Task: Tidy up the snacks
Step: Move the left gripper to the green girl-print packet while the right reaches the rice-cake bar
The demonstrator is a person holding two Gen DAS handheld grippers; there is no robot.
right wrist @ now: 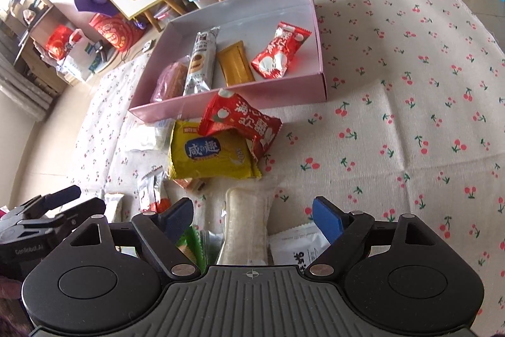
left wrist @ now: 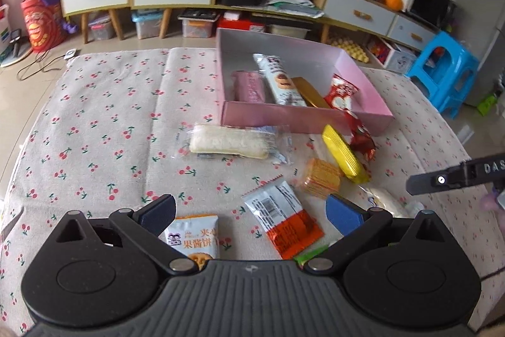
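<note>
Grippers [left wrist: 251, 212] [right wrist: 252, 215] gape above snacks beside pink box [right wrist: 240, 106]

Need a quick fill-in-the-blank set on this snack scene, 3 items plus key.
1. The pink box holds ___ snacks.
2. Both the left gripper and the right gripper are ___.
3. The red packet outside the box lies partly on the ___ packet.

Answers: four; open; yellow

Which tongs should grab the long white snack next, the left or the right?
The right tongs, probably. They are open, and the long white snack lies right between their fingers. The left tongs are open over a silver-and-orange packet instead.
</note>
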